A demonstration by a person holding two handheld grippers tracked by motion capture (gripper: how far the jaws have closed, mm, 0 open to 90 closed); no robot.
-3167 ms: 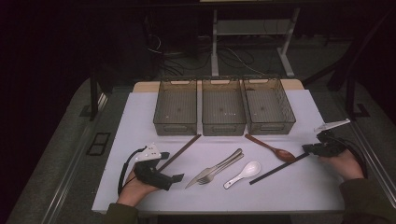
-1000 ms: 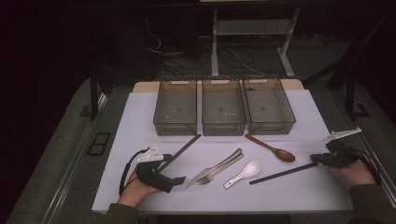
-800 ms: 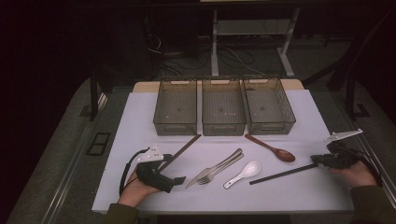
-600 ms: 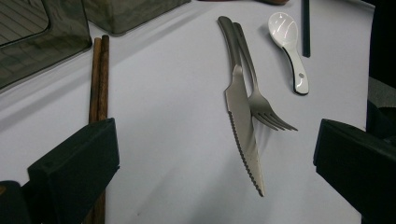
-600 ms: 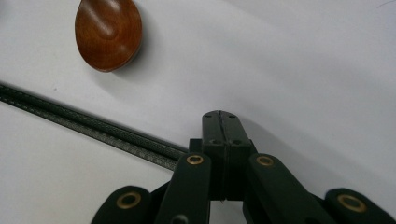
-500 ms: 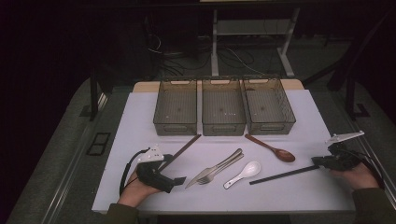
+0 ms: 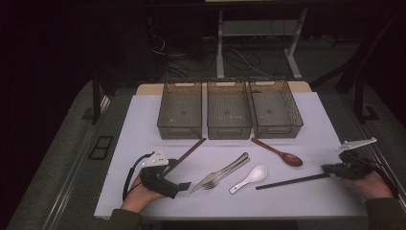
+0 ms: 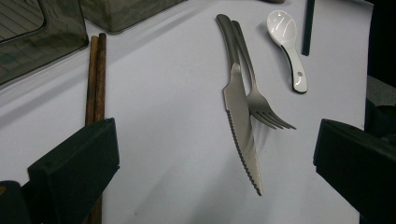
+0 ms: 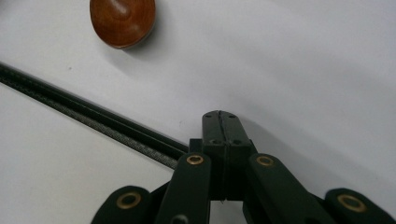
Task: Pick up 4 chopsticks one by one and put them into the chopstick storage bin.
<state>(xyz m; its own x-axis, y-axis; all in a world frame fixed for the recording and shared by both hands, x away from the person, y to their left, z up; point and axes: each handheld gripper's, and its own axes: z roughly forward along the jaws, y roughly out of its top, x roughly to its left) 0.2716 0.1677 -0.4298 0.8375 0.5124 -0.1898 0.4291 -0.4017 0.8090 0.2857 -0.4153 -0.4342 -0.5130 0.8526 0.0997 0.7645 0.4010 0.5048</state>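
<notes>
Three bins [image 7: 229,109] behind, knife [image 7: 218,173] and fork [image 7: 229,171] centre, wooden spoon [image 7: 278,152] right, chopsticks [image 7: 184,156] left

In the right gripper view, the black chopsticks [image 9: 93,122] are running under the right claw [image 9: 219,114], so where they end is hidden, and their far end is leaving the picture at the left edge. The wooden spoon [image 9: 122,21] is being cut off by the top edge, showing just its bowl. In the left gripper view, the brown chopsticks [image 8: 95,79] are passing behind one finger [image 8: 74,168] of the left claw [image 8: 215,163], and the bins [image 8: 42,37] are being cropped by the top edge.
</notes>
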